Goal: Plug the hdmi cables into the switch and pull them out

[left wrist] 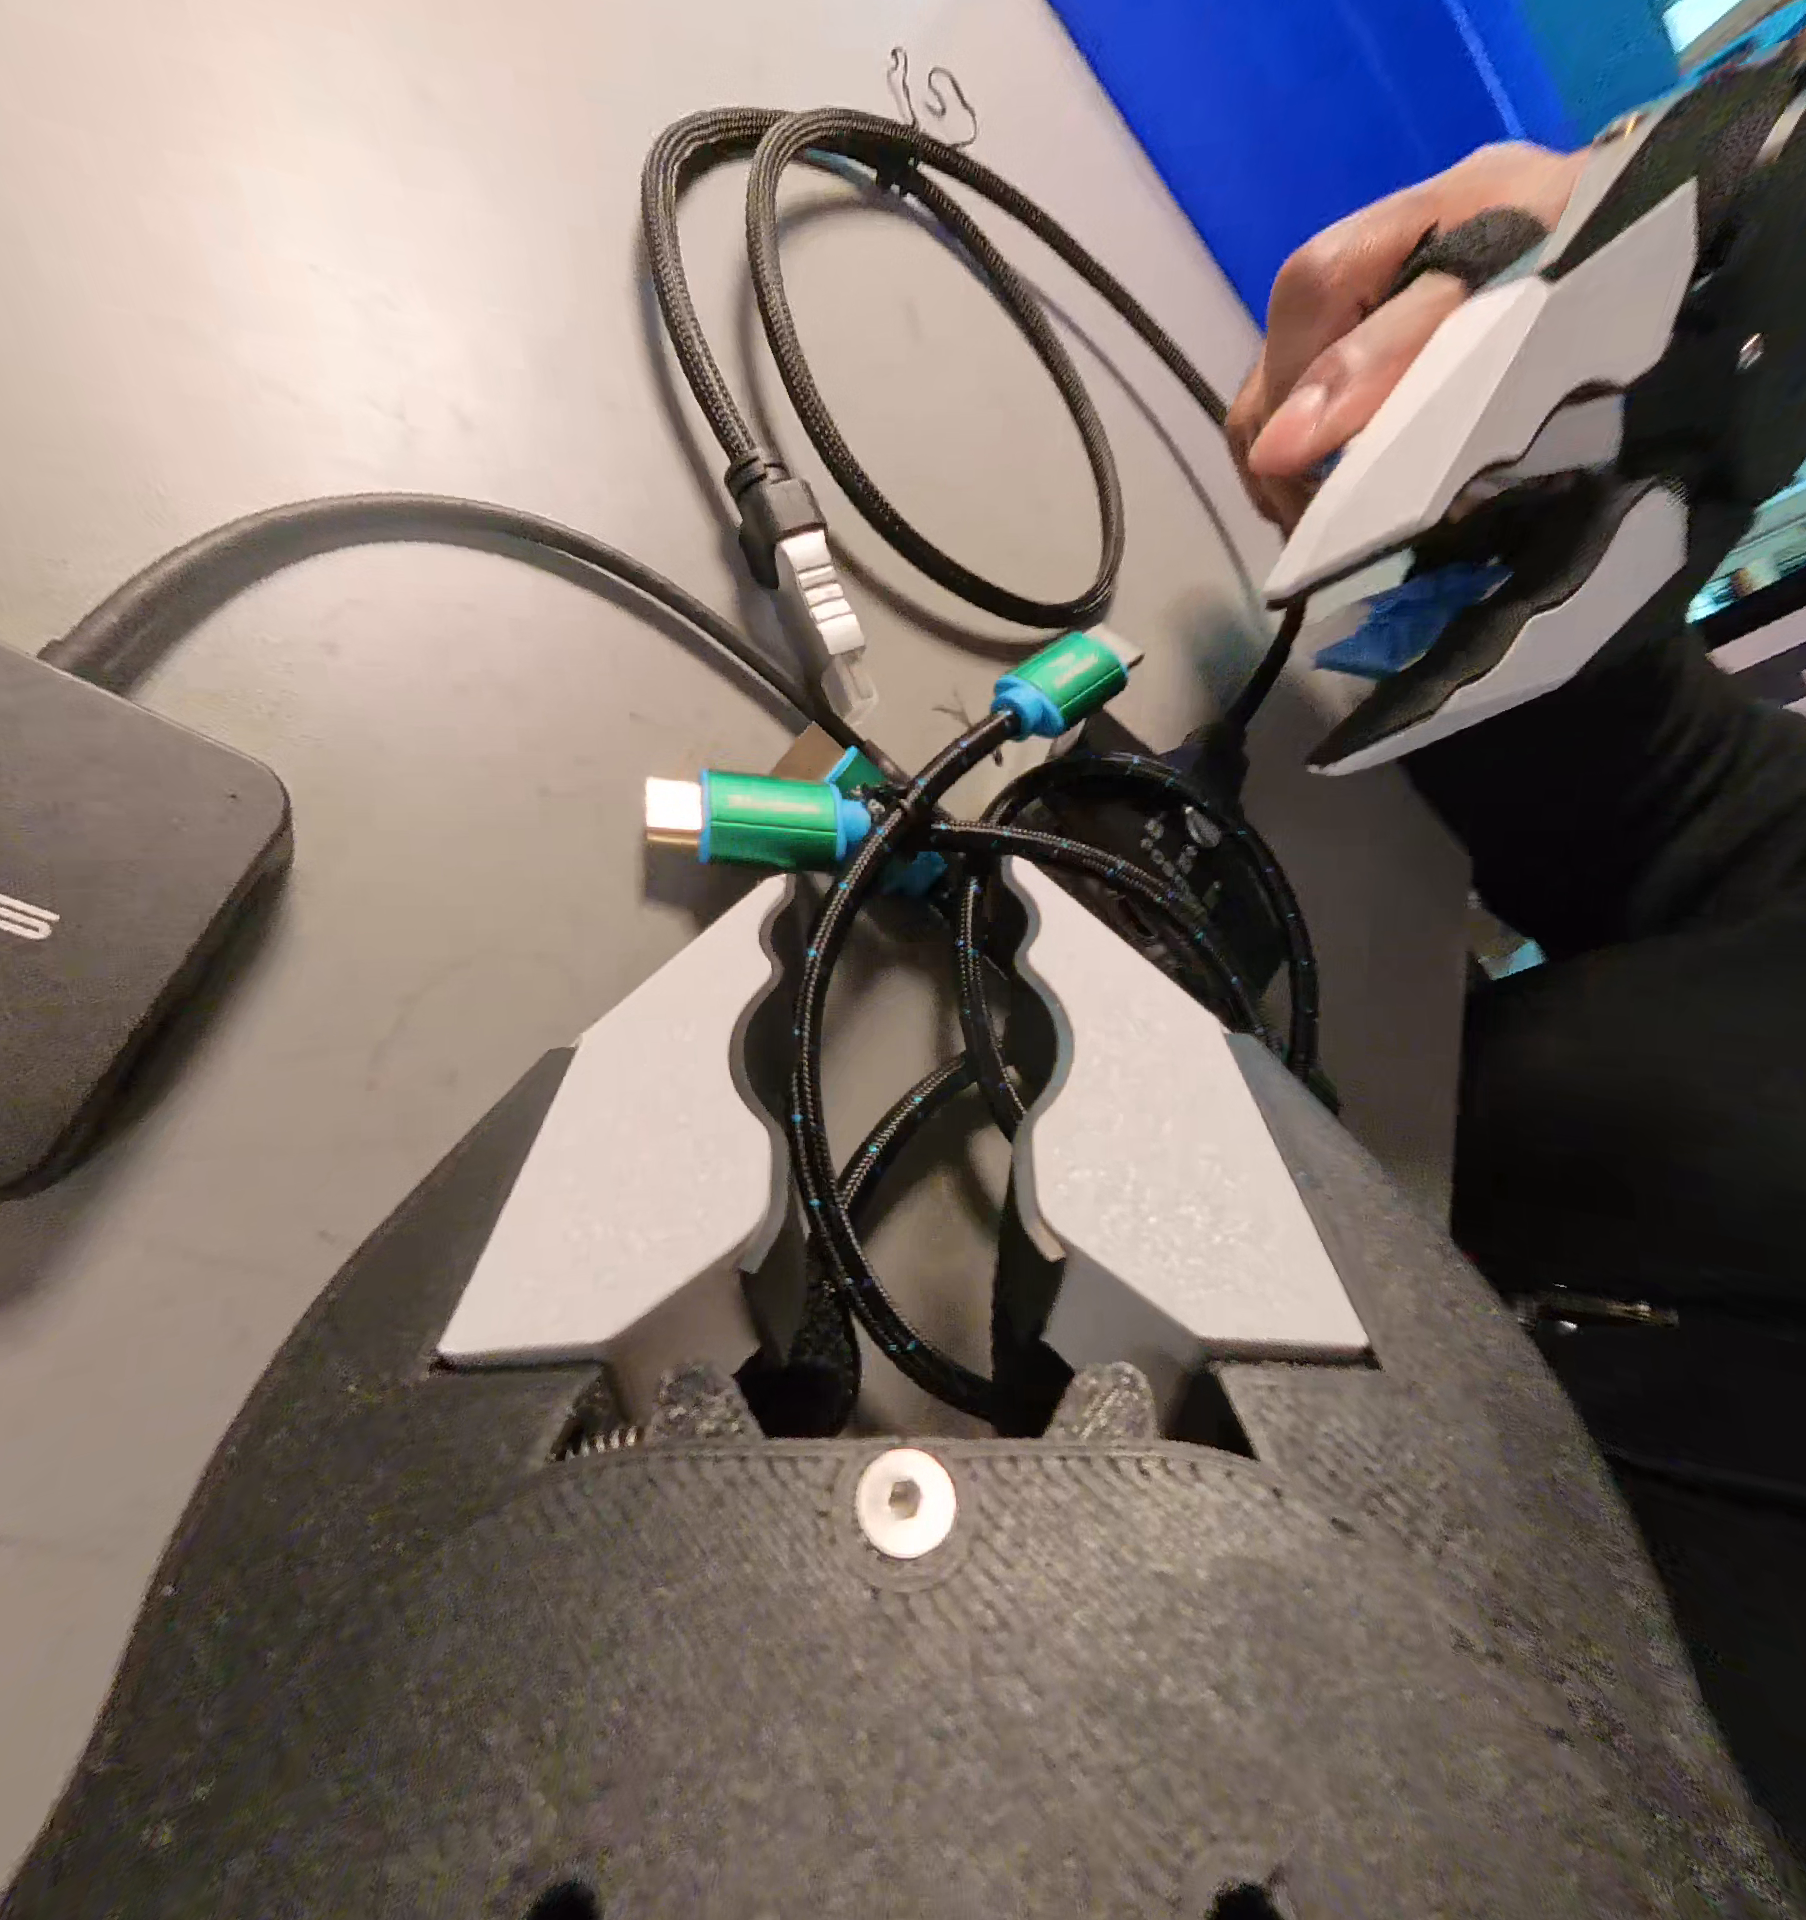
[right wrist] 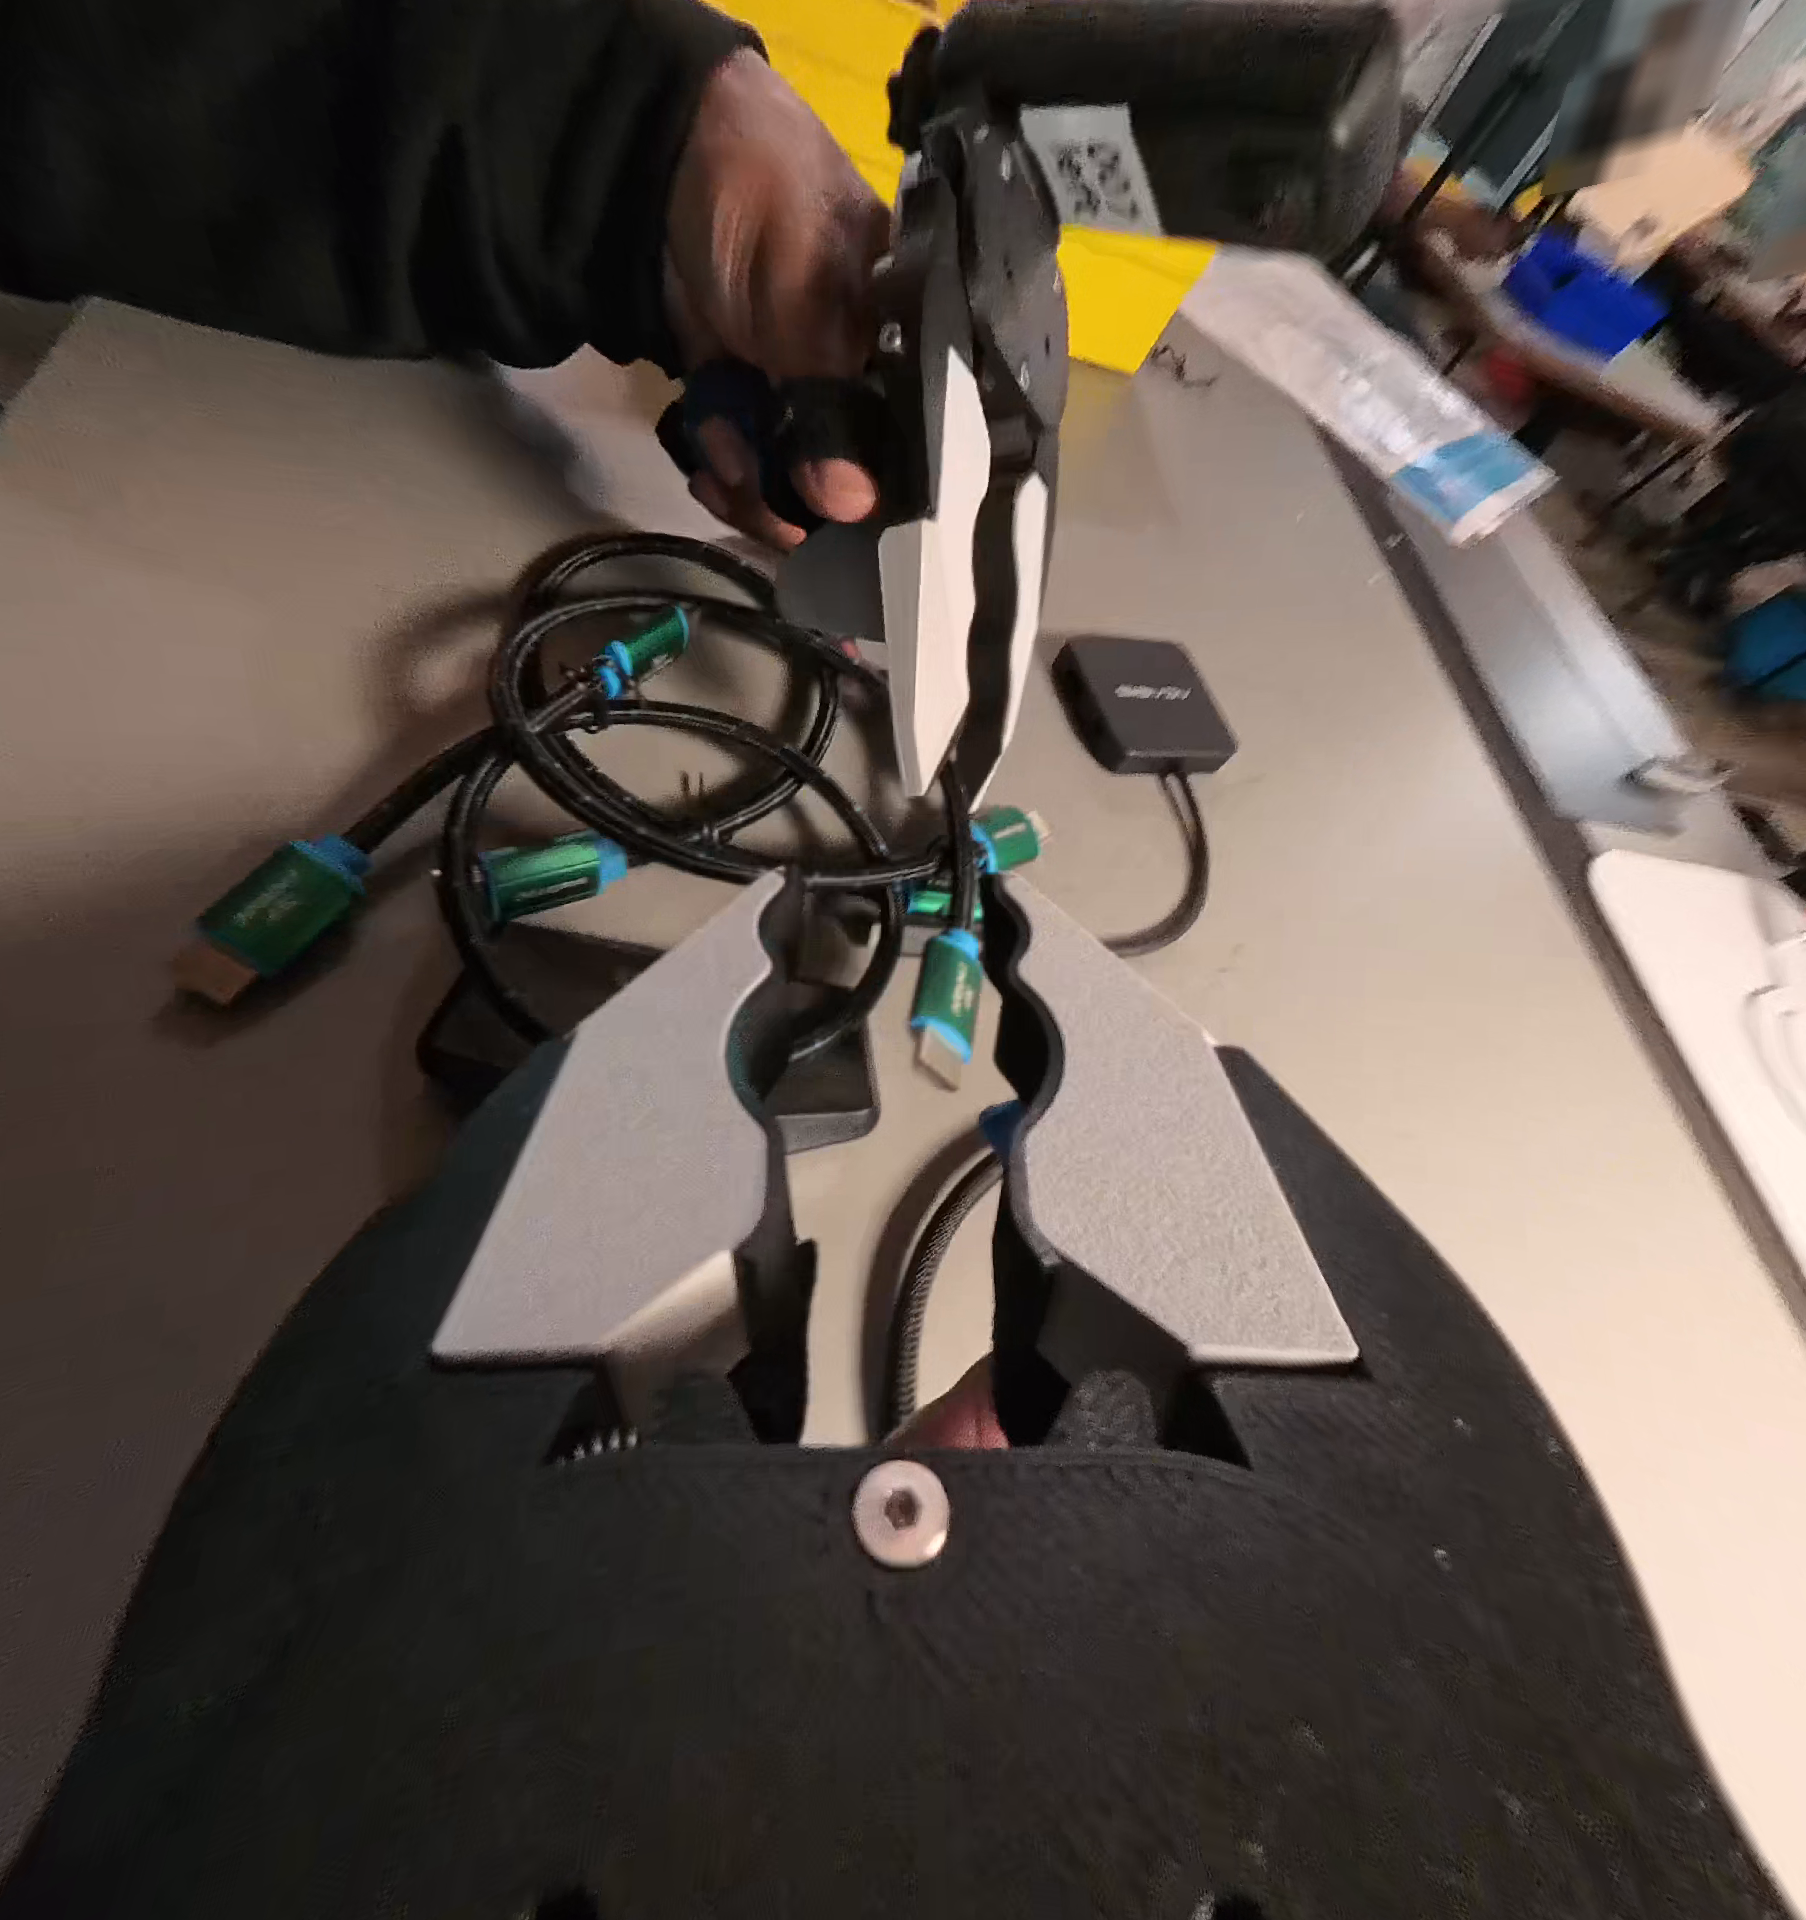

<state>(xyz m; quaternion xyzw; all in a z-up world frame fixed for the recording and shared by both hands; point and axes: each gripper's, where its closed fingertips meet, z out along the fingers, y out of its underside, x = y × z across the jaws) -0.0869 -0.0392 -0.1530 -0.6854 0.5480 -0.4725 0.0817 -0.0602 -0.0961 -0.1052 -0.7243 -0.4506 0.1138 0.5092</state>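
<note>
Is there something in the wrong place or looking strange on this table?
Yes. The green-plug HDMI cables lie knotted in one heap, looping over each other, with plugs pointing different ways and none seen in a port. The left gripper hangs over the heap, seeming closed on a strand. The black box sits apart.

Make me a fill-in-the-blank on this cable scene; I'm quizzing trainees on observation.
The HDMI plugs have ___ shells. Their collars are ___. The flat box is ___. In the left wrist view it lies to the ___ of the plugs.
Missing: green; blue; black; left.
</note>
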